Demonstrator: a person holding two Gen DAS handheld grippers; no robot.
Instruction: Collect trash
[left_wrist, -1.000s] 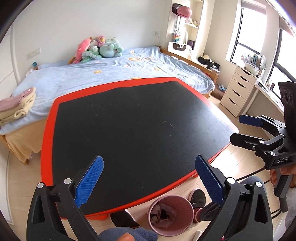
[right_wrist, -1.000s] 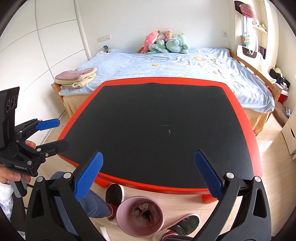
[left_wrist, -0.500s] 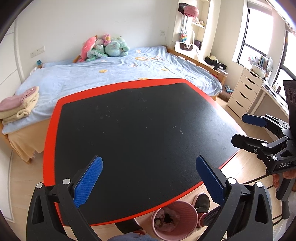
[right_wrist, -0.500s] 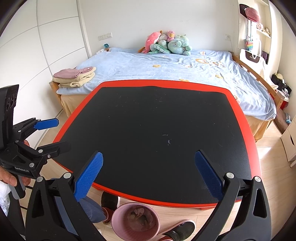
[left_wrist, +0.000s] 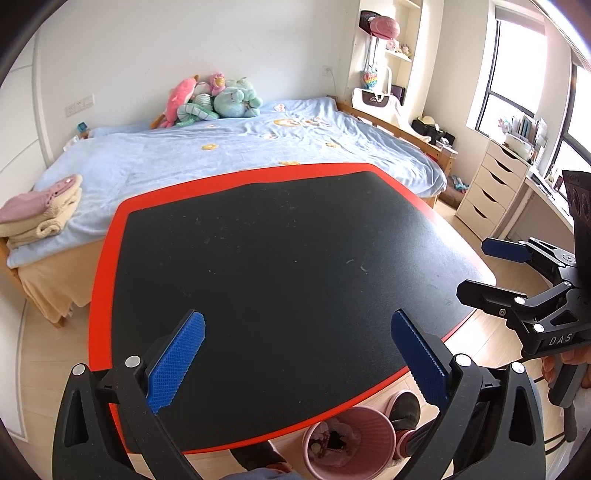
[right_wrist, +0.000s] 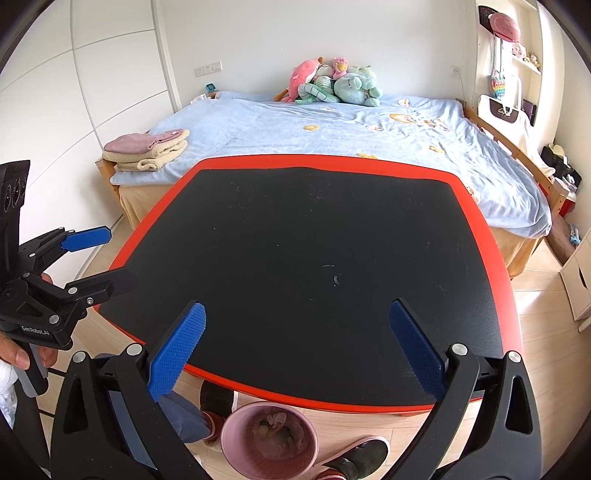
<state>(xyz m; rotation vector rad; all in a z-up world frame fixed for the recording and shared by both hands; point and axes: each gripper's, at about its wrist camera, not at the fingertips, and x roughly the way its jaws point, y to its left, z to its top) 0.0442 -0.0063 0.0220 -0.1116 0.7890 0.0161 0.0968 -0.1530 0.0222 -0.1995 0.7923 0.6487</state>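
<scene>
Hovering over a black table (left_wrist: 295, 266) with a red rim, two hand-held grippers face a bedroom scene. Seen through its own camera, the left gripper (left_wrist: 297, 354) holds its blue-padded fingers wide apart with nothing between them; the right gripper (right_wrist: 297, 350) is spread just as wide and equally empty. Each tool also shows from the side in the other's view: the right gripper (left_wrist: 524, 291) at the table's right edge carries the white letters "DAS" on its black body, and the left gripper (right_wrist: 59, 280) at the table's left edge reads "GenRobot.AI". Fingers of the person's hands grip both handles.

A pink bin (right_wrist: 271, 439) stands on the wooden floor just below the table's near edge, between the person's shoes, with crumpled trash (right_wrist: 275, 424) lying inside it; the left view shows the same bin (left_wrist: 349, 441) partly behind the table rim. Only faint specks and scuffs mark the tabletop.

Beyond the table lies a bed (right_wrist: 351, 136) with a pale blue cover, plush toys (right_wrist: 336, 85) piled at its head and folded towels (right_wrist: 147, 149) on its corner. A white drawer unit (left_wrist: 491, 188) stands by the window.
</scene>
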